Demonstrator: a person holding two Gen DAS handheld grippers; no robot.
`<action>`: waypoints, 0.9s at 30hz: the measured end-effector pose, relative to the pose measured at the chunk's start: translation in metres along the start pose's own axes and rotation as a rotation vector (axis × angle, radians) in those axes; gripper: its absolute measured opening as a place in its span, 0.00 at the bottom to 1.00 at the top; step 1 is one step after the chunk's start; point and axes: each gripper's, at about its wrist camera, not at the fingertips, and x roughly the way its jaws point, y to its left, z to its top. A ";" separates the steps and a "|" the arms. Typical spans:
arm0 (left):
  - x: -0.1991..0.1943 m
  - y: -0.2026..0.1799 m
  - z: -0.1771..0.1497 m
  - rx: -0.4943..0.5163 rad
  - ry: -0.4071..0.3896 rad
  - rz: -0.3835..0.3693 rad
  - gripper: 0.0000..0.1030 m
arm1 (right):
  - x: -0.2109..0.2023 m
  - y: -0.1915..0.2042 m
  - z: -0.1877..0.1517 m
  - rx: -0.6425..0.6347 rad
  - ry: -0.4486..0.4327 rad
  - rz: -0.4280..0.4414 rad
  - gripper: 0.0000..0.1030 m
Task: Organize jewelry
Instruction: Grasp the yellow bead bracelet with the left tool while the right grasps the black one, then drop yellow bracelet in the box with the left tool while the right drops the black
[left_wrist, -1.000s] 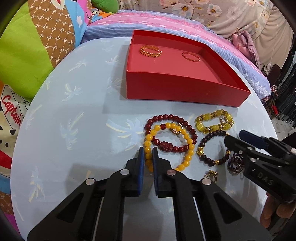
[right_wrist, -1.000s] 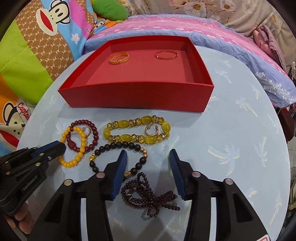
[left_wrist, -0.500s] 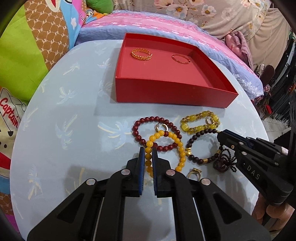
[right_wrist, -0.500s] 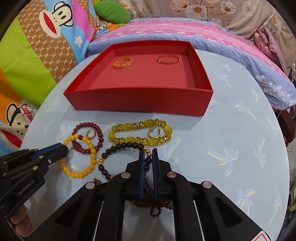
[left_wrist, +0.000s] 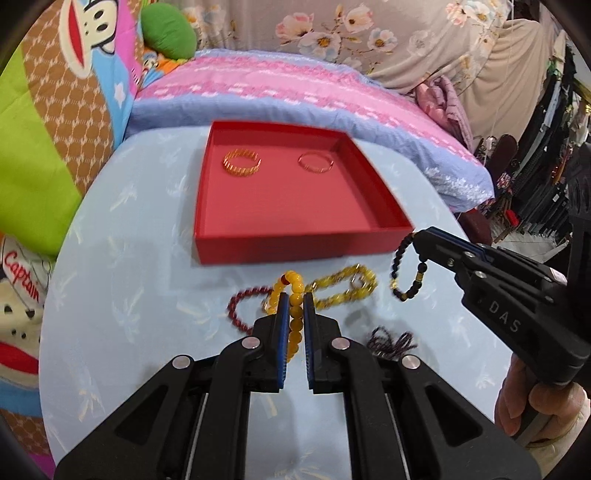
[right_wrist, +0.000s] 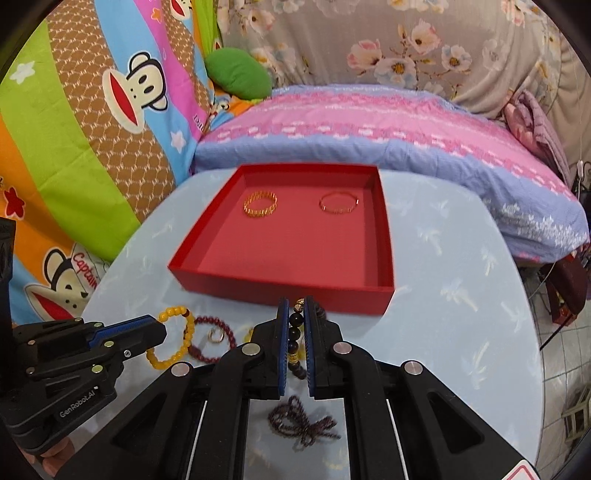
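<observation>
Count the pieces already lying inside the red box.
2. A gold chain-link band lies at the far left of the red box; a thin reddish-gold bangle lies at the far right. Nothing seems hidden.

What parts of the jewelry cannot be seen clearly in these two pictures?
- Yellow bead bracelet: left wrist view, lower part hidden between the left gripper pads.
- Black bead bracelet: right wrist view, mostly hidden by the right gripper.
- Amber bracelet: left wrist view, motion-blurred.
- Small ring: right wrist view, too small for detail.
</observation>
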 end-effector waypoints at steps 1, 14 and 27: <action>-0.002 -0.002 0.008 0.011 -0.013 -0.005 0.07 | -0.001 -0.003 0.005 -0.003 -0.010 -0.002 0.07; 0.049 0.000 0.114 -0.019 -0.062 -0.130 0.07 | 0.056 -0.023 0.100 0.058 -0.030 0.057 0.07; 0.152 0.043 0.121 -0.041 0.077 0.017 0.07 | 0.161 -0.042 0.098 0.153 0.123 0.090 0.07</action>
